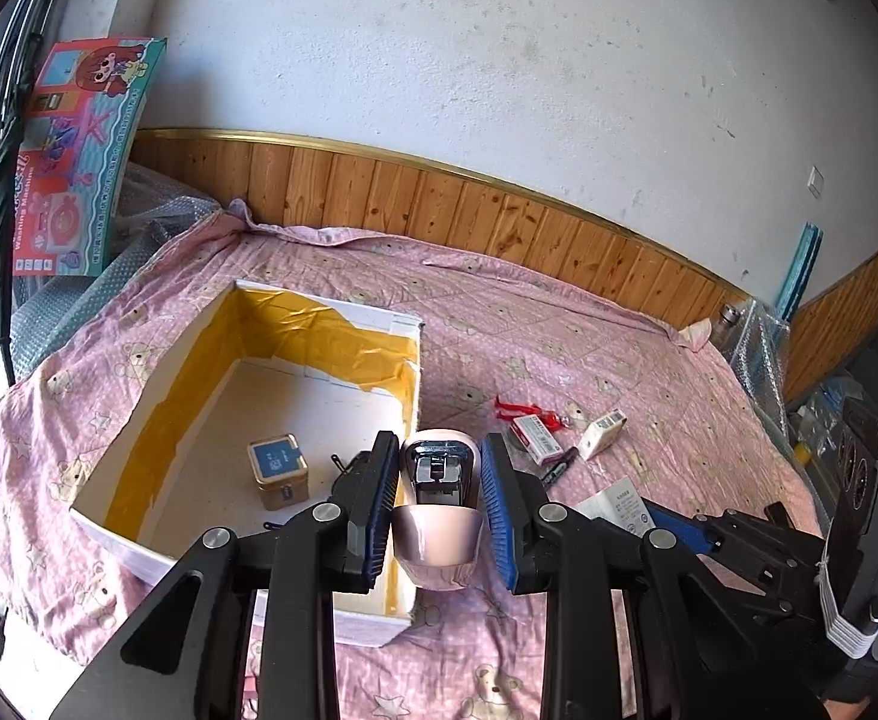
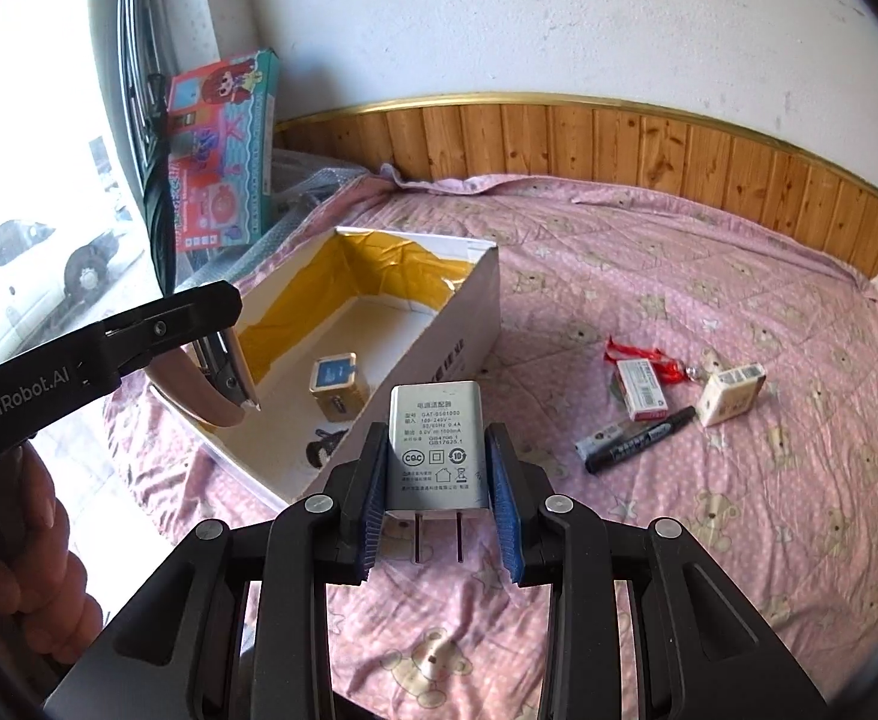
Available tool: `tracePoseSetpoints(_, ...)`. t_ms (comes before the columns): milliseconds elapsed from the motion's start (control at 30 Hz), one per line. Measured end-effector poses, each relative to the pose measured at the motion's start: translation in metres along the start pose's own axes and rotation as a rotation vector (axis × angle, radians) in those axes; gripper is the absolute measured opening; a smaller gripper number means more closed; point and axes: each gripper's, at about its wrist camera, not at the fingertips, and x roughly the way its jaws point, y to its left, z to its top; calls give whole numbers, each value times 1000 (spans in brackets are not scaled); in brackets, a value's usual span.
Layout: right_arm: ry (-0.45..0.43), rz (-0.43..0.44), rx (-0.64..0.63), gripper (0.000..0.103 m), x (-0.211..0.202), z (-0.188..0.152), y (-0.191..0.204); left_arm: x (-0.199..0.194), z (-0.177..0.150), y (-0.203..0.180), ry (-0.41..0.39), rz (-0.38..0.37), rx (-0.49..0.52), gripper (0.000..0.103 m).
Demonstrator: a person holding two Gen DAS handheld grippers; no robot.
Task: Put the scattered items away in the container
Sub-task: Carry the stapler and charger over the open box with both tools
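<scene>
My left gripper [image 1: 439, 450] is shut on a pink stapler [image 1: 439, 516], held above the near right wall of the white box [image 1: 414, 372] lined with yellow tape. In the right wrist view the stapler [image 2: 210, 399] hangs over the near left end of the box [image 2: 439, 348]. My right gripper [image 2: 437, 438] is shut on a white power adapter [image 2: 437, 447], prongs toward the camera, just in front of the box's right wall. A blue-topped tin [image 2: 336, 387] lies inside the box. A marker [image 2: 643, 438], a red-and-white packet [image 2: 640, 396], a small white carton [image 2: 730, 393] and a red ribbon [image 2: 637, 357] lie on the sheet.
The pink bear-print sheet [image 2: 679, 540] covers the bed, with wood panelling [image 2: 619, 144] along the wall. A toy box [image 2: 222, 150] leans at the far left by the window. A small black-and-white item [image 2: 324, 444] lies in the box near the tin. A person's hand [image 2: 36, 540] holds the left gripper.
</scene>
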Motion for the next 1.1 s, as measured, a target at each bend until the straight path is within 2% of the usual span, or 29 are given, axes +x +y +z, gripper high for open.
tracePoseSetpoints(467,4,61,-64,33,28,45,33,0,26,65,-8,105,-28,29)
tracePoseSetpoints(767,33,117,-93,33,57,73,50,15,33,95,53,141,-49,29)
tracePoseSetpoints(933,72,145,-83,33,82,87,50,30,38,104,106,135,-46,29)
tracePoseSetpoints(1100,111,155,-67,33,107,99,45,47,56,109,151,129,-31,29)
